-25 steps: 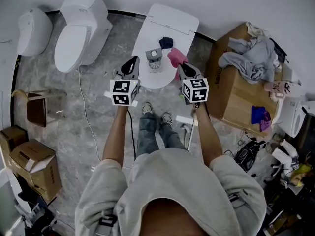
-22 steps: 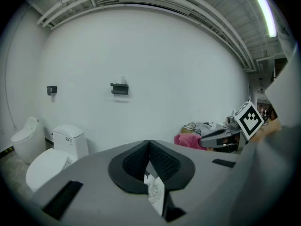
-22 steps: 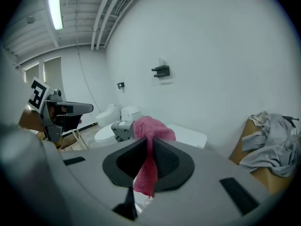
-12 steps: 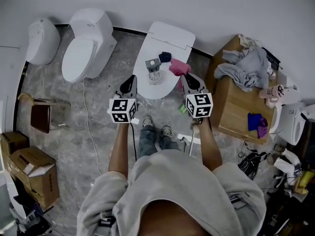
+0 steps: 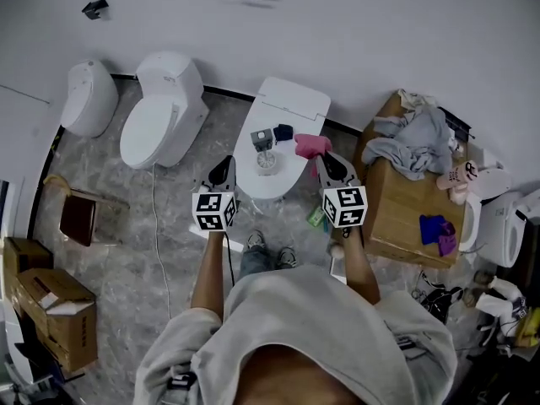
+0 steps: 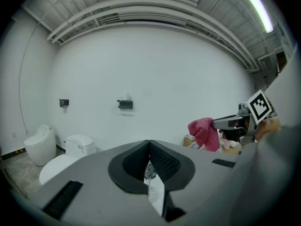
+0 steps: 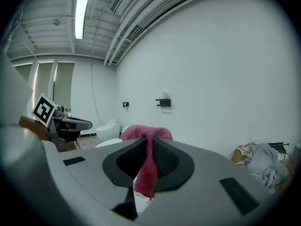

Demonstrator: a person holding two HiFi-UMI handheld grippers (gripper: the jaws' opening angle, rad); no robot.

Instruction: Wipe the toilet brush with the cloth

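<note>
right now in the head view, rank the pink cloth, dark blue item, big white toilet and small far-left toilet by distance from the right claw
1. pink cloth: pinched in the right claw.
2. dark blue item: on the middle toilet, just left.
3. big white toilet: further left.
4. small toilet: far left, by the wall.

Cloth (image 7: 146, 173) in your right gripper (image 7: 149, 142): soft, fuzzy, matt. Pads (image 7: 127, 161): black, ribbed rubber look. Gripper shell smooth matt grey plastic. Toilet (image 5: 291, 108) glossy white. Floor (image 5: 126, 218) polished veined stone. Box (image 5: 401, 213) matt cardboard.
</note>
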